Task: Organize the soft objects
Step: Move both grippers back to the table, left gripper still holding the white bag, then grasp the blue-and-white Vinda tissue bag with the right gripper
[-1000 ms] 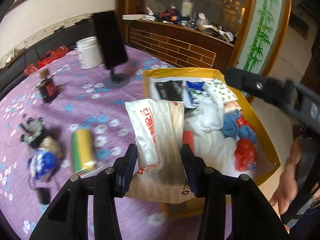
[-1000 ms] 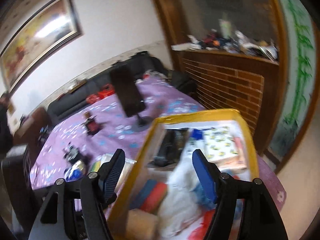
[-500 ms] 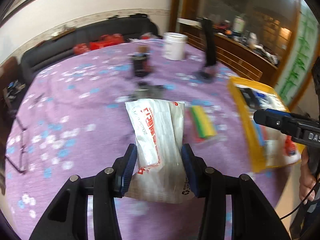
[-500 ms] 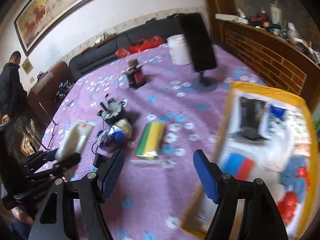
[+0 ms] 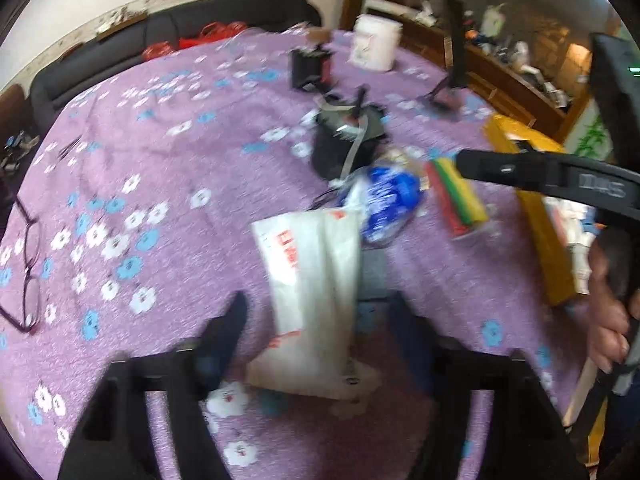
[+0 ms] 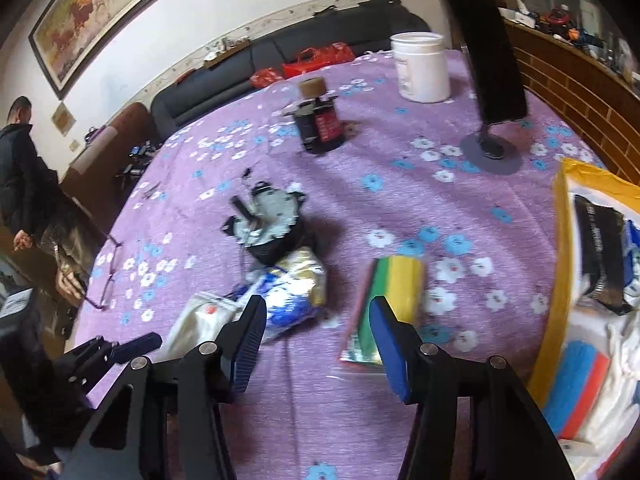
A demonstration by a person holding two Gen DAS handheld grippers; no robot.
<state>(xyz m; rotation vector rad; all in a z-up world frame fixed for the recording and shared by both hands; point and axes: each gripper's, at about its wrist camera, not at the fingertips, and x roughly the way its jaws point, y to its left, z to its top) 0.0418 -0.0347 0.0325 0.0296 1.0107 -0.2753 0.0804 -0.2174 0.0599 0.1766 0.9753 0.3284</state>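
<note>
- While my left camera looks down, my left gripper [image 5: 320, 328] has its jaws spreading apart, and the white packet [image 5: 312, 280] sits between them with gaps on both sides, so nothing squeezes it.
- The white packet has red print on it, and I cannot tell if it lies flat on the purple flowered cloth [image 5: 160, 160] yet, because the picture is blurry.
- Just past the packet I see a blue and white bag [image 5: 388, 204], and beside that a pack with red, green and yellow stripes [image 5: 460, 200].
- Over on the right I see one dark finger of my right gripper [image 5: 540, 178] above the striped pack, a hand [image 5: 608, 320] on its handle, and the yellow box [image 5: 548, 248] under it.
- From my right camera, my right gripper [image 6: 316, 344] has its jaws closing in, with only cloth between them.
- The striped pack [image 6: 392, 300] lies just behind the right finger, and the blue and white bag [image 6: 292, 292] just behind the left finger.
- The white packet [image 6: 200, 320] shows at the left, near my left gripper [image 6: 120, 352].
- The yellow box [image 6: 560, 260] on the right holds soft cloths and packets.
</note>
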